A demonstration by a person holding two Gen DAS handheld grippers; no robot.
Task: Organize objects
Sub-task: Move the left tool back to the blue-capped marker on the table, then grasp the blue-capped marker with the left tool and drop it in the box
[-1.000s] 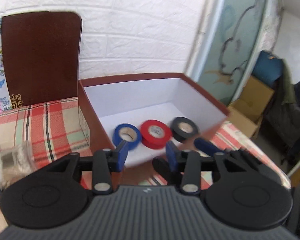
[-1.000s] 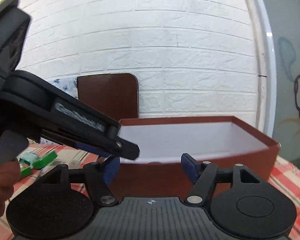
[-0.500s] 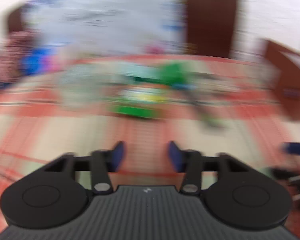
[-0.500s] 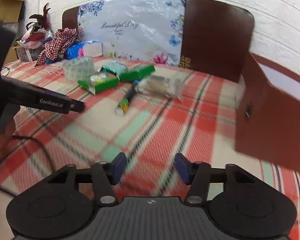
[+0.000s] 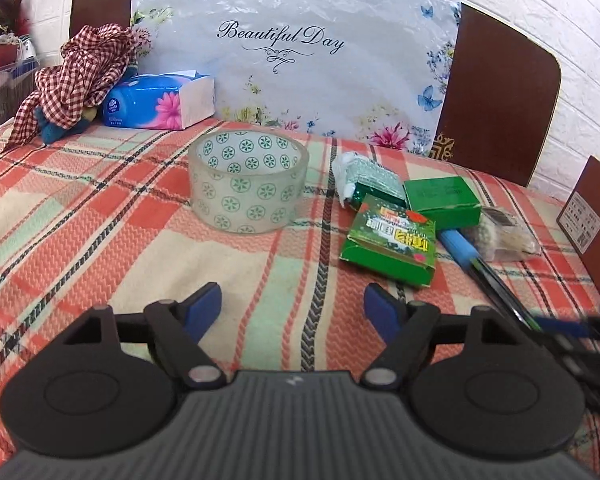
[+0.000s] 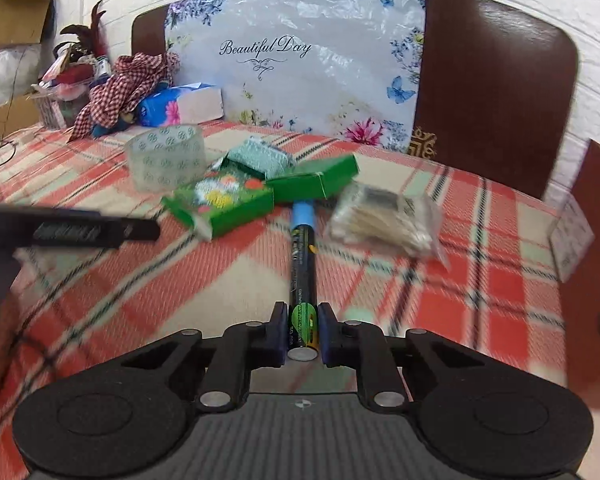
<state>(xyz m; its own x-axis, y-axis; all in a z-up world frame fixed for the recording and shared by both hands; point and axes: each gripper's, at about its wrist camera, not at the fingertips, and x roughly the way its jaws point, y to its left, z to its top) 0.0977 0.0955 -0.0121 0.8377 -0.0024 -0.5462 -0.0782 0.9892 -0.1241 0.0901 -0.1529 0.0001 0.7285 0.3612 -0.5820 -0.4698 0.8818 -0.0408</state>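
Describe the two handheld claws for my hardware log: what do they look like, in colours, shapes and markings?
Both match. The left claw has a dark grey ribbed body, two black round discs, black linkage arms with silver pivot pins, and blue finger pads. The right claw is built the same, with a small round emblem on its ribbed body. White lettering on the left claw's side is too blurred to read.

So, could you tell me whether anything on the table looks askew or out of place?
Mostly a loose jumble: two green boxes overlap at angles, with a bag of cotton swabs beside them. The right gripper is shut on the marker. The tape roll sits flat, apart.
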